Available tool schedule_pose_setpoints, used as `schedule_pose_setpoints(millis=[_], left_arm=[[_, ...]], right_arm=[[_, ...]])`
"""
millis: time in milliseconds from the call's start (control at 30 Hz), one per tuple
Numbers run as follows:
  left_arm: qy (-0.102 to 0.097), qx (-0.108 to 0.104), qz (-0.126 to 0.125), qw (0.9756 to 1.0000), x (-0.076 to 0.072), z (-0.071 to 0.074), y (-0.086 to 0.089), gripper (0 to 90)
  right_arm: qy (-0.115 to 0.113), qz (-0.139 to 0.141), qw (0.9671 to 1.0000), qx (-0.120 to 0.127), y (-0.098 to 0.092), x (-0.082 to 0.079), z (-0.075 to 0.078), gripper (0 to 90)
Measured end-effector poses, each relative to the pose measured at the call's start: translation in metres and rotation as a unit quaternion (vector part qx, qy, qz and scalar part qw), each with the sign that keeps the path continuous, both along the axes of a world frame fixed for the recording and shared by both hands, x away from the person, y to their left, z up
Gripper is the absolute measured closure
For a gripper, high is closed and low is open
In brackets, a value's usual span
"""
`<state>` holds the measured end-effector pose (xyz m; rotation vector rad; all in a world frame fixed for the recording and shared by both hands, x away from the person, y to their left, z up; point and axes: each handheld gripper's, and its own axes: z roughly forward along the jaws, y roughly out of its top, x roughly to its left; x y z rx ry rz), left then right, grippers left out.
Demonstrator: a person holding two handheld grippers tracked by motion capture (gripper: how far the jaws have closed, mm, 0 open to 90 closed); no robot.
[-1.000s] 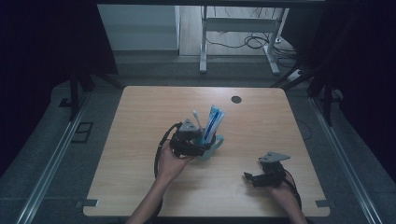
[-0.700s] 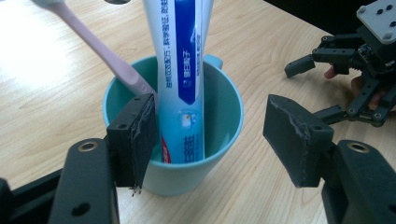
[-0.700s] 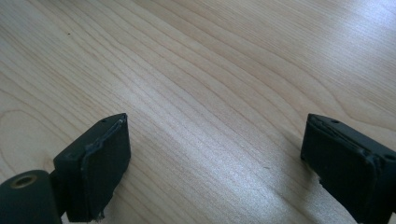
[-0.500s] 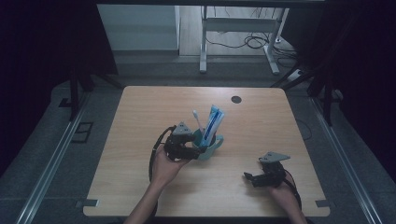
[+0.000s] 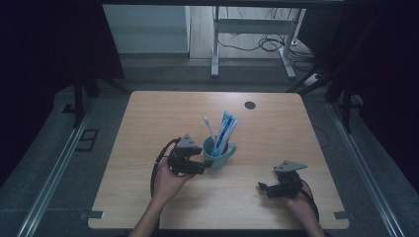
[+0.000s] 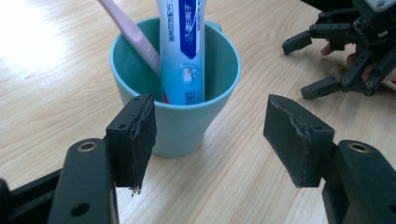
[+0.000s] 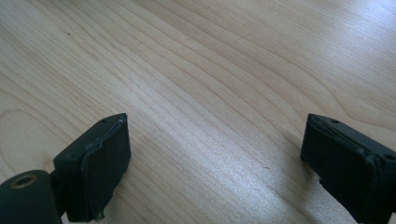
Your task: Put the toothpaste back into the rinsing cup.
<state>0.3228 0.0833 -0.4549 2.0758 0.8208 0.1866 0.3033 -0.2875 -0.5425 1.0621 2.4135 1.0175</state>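
My left gripper (image 5: 201, 167) just beside teal cup (image 6: 187, 121), jaws apart, nothing clamped. My right gripper (image 5: 264, 187) well apart from cup, jaws apart.

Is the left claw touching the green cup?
Apart. In the left gripper view, the left claw stands open with the cup just ahead of its pads, bare table between.

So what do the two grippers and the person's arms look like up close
Both the left gripper and the right gripper are black, skeletal frames with a grey three-cornered plate on top. Each jaw ends in a blocky black pad with worn, frayed edges, and brass-coloured rivets sit at the joints. A black cable loops from the left one. The forearms are bare, with no sleeves.
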Motion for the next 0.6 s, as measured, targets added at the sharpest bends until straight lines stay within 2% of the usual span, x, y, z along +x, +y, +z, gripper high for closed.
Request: schedule_pose_setpoints(millis=[367,600], left_arm=[[0.003,-0.003,0.006,1.0,-0.008,-0.001,0.011,34.7],[0.007,0.0,0.012,0.9999,-0.011,-0.007,0.019,34.7]], right_arm=[[-0.001,-0.001,1.0,-0.001,0.0,0.0,0.0,8.4],[-0.001,0.001,1.0,-0.001,0.0,0.0,0.0,8.4]])
